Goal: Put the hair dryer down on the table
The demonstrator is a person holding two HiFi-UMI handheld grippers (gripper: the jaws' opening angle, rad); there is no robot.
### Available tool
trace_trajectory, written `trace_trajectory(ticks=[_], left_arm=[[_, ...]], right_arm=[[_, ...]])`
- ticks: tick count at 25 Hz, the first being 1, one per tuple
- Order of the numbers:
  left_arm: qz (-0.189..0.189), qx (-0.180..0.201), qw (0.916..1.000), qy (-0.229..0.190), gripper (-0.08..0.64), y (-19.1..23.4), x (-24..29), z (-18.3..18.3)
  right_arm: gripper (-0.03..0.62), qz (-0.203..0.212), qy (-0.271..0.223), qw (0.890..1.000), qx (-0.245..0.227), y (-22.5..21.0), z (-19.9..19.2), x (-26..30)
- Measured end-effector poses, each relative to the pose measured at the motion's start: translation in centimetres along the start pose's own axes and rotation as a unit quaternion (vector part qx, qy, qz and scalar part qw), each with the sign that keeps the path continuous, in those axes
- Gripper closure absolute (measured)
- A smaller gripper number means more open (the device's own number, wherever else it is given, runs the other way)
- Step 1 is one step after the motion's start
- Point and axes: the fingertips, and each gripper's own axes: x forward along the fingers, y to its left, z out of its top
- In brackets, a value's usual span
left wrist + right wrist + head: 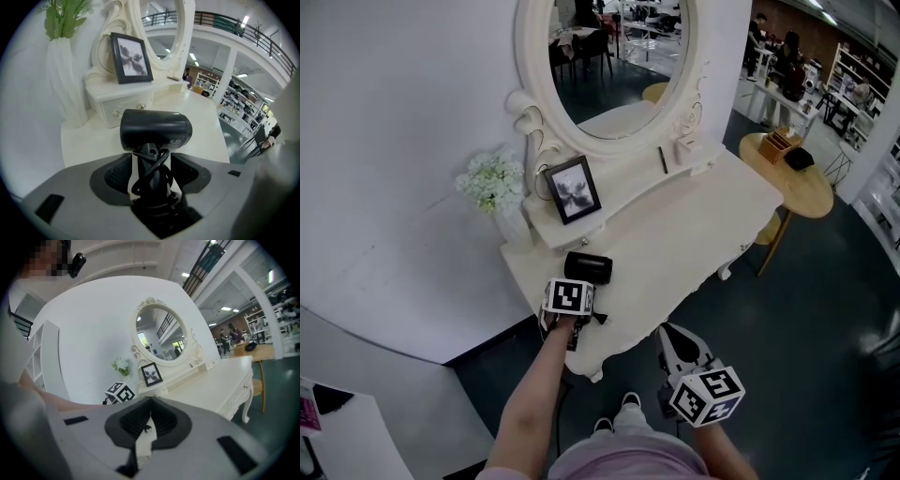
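Observation:
A black hair dryer [588, 267] sits near the front left corner of the white dressing table [694, 225]. In the left gripper view its barrel [156, 130] lies crosswise just ahead of the jaws, and its handle, wrapped in black cord, runs back between them. My left gripper [580, 282] [151, 158] is open: a white strip shows between the left pad and the handle. My right gripper [669, 331] [150, 401] hangs in front of the table edge, off to the right, shut and empty.
An oval mirror [609, 56] stands at the table's back, above a raised shelf with small drawers [124, 105]. A framed picture [573, 189] and a vase of flowers [497, 187] stand at the left. A round wooden side table [792, 178] is beyond the right end.

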Motion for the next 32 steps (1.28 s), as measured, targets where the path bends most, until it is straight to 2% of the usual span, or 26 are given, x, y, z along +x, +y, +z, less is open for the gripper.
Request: trace_trajectory(ticks=[6,8,14,19,23,32], left_arm=[[-0.001,-0.018,0.997,-0.075,0.296,0.2,-3.0,2.0],[0.0,-0.021,0.9945,-0.103,0.312,0.3,-4.5,2.7],[0.004,-0.036,0.9818,-0.187,0.373,1.0,-9.3,3.6],[0.026,-0.041,0.9683,-0.245,0.448,2.1,-13.4,3.2],[0.027,-0.052,0.9598,-0.274,0.476,2.6,-15.8,2.6],[0.035,-0.059,0.9466,-0.315,0.54,2.7,-19.8,-0.2]], right_arm=[[0.595,0.011,0.001,1.0,-0.003,0.6,0.2,0.2],[0.595,0.015,0.0,1.0,-0.004,0.7,0.3,0.3],[0.597,0.022,-0.004,1.0,-0.006,1.0,1.0,0.8],[0.598,0.027,-0.009,1.0,-0.01,1.1,1.6,1.2],[0.598,0.038,-0.009,0.999,-0.014,1.9,1.8,1.7],[0.598,0.067,0.002,0.997,-0.025,4.3,1.3,2.1]])
